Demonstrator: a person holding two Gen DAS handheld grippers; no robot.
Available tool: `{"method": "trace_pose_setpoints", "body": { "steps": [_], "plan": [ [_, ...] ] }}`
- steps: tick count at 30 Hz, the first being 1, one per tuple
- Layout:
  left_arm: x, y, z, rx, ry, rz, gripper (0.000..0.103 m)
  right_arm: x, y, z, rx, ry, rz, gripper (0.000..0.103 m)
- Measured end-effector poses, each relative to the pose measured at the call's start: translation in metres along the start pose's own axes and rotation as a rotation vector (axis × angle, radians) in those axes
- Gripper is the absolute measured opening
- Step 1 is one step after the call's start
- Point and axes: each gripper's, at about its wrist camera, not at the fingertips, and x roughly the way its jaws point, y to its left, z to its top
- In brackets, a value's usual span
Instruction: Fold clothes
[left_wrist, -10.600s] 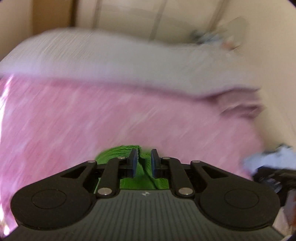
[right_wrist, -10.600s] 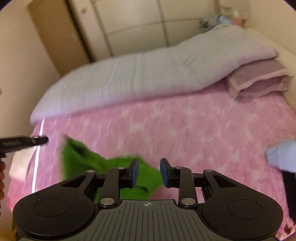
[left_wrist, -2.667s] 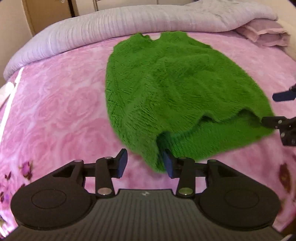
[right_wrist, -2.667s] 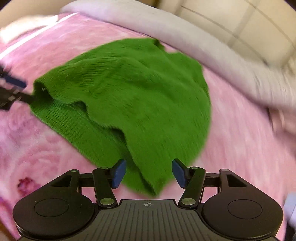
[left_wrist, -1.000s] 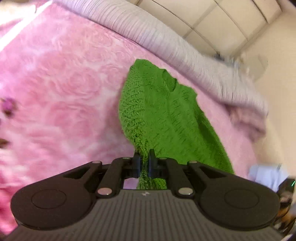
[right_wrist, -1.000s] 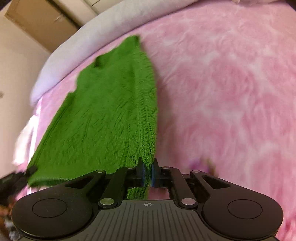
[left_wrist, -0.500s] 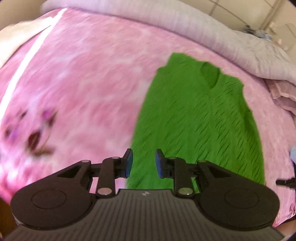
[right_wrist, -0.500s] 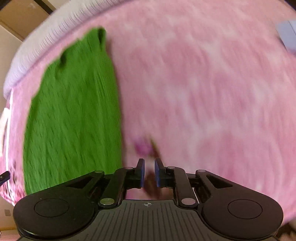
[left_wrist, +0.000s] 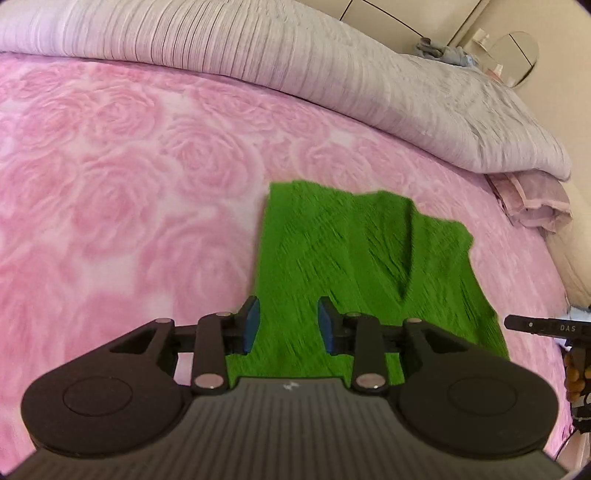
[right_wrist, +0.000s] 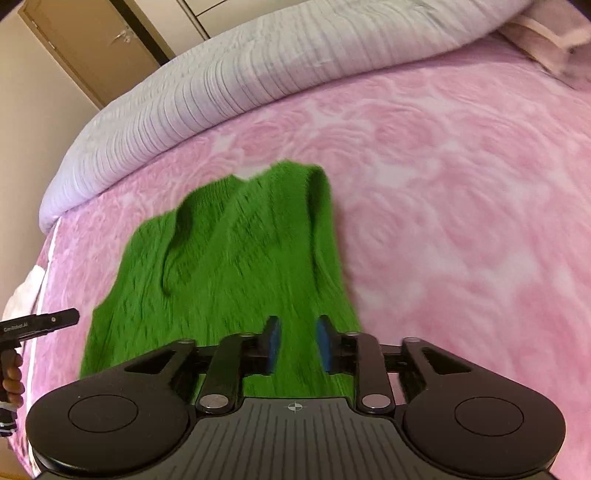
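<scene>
A green knitted sleeveless top (left_wrist: 354, 254) lies flat on the pink rose-patterned bedspread (left_wrist: 122, 192), its V-neck at the far end. My left gripper (left_wrist: 286, 328) hovers over the top's left edge, jaws opening, nothing pinched between the blue pads. In the right wrist view the same top (right_wrist: 236, 266) spreads ahead and to the left. My right gripper (right_wrist: 297, 343) hangs above the top's right edge, jaws opening, with only knit seen below the gap. Each gripper's tip shows at the other view's side edge, held by a hand.
A grey-lilac quilted duvet (left_wrist: 295, 62) is bunched along the far side of the bed. A folded mauve blanket (left_wrist: 535, 203) lies at the right end. A brown door (right_wrist: 92, 40) and cupboard fronts stand behind. A white cloth (right_wrist: 26, 291) sits off the bed's left edge.
Both grippers let go of the top's edges and opened. Both swung inward over the garment, which now lies flat and narrower on the bedspread.
</scene>
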Motion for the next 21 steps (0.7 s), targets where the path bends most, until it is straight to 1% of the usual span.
{"method": "trace_pose_setpoints", "body": {
  "steps": [1, 2, 8, 11, 12, 14, 15, 16, 17, 18, 19, 21],
  "plan": [
    [0.007, 0.006, 0.006, -0.015, 0.001, -0.012, 0.029, 0.01, 0.001, 0.008, -0.005, -0.007, 0.008, 0.043],
    [0.013, 0.011, 0.011, -0.031, 0.002, -0.022, 0.029, 0.019, 0.001, 0.015, -0.012, -0.014, 0.015, 0.045],
    [0.04, 0.03, 0.03, -0.082, 0.01, -0.061, 0.029, 0.066, -0.002, 0.05, -0.021, -0.044, 0.018, 0.045],
    [0.052, 0.035, 0.033, -0.095, 0.023, -0.069, 0.029, 0.086, -0.008, 0.06, -0.015, -0.032, -0.003, 0.045],
    [0.056, 0.036, 0.034, -0.103, 0.026, -0.073, 0.029, 0.091, -0.012, 0.061, -0.002, -0.024, -0.001, 0.045],
    [0.061, 0.038, 0.035, -0.125, 0.028, -0.105, 0.029, 0.097, -0.018, 0.065, 0.016, -0.018, 0.016, 0.045],
    [0.063, 0.039, 0.036, -0.136, 0.029, -0.123, 0.029, 0.092, -0.017, 0.066, 0.011, -0.032, 0.044, 0.043],
    [0.066, 0.039, 0.037, -0.145, 0.03, -0.148, 0.026, 0.087, -0.017, 0.068, 0.007, -0.045, 0.073, 0.009],
    [0.068, 0.038, 0.039, -0.15, 0.033, -0.181, 0.025, 0.081, -0.016, 0.07, 0.002, -0.059, 0.102, 0.001],
    [0.07, 0.036, 0.041, -0.146, 0.036, -0.205, 0.016, 0.076, -0.015, 0.072, -0.002, -0.073, 0.13, 0.001],
    [0.071, 0.033, 0.045, -0.134, 0.039, -0.229, 0.001, 0.067, -0.013, 0.075, -0.015, -0.094, 0.152, 0.001],
    [0.073, 0.022, 0.053, -0.095, 0.041, -0.288, 0.0, 0.041, -0.012, 0.088, -0.043, -0.158, 0.163, 0.0]
  ]
}}
